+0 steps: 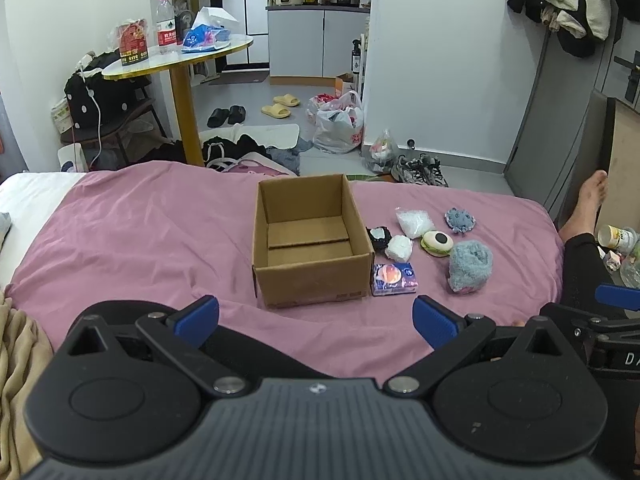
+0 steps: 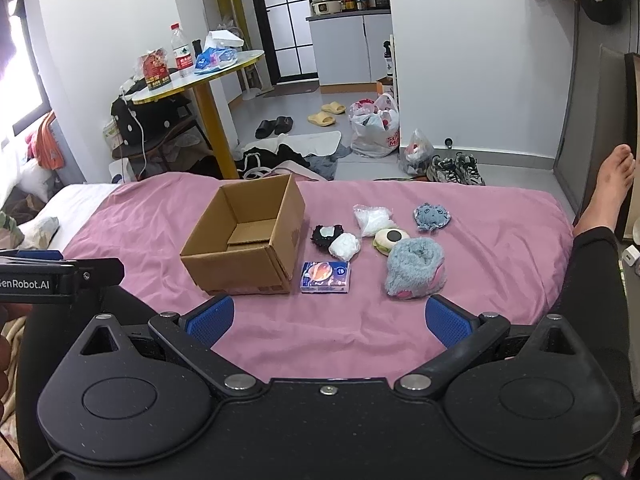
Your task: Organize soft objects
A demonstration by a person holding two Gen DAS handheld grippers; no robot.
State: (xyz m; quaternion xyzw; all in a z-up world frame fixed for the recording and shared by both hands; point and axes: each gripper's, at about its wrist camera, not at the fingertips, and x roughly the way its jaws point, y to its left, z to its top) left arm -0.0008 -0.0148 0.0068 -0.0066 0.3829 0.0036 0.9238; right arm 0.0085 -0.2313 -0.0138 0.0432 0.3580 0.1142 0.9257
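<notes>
An empty cardboard box (image 1: 310,240) (image 2: 244,240) stands open on the pink bed cover. To its right lie several soft items: a tissue pack (image 1: 394,279) (image 2: 325,277), a fluffy blue roll (image 1: 469,266) (image 2: 414,274), a white bundle (image 1: 399,248) (image 2: 344,246), a black fuzzy piece (image 1: 378,236) (image 2: 325,234), a burger-like plush (image 1: 437,243) (image 2: 390,240), a clear white bag (image 1: 414,222) (image 2: 372,218) and a small blue-grey plush (image 1: 460,220) (image 2: 432,216). My left gripper (image 1: 316,320) hovers open in front of the box. My right gripper (image 2: 330,320) is open near the tissue pack, holding nothing.
The pink bed cover (image 1: 140,232) fills the near space. A person's leg and bare foot (image 2: 608,200) lie along the bed's right edge. Beyond the bed are a round table (image 1: 180,60), slippers, bags, clothes and shoes on the floor.
</notes>
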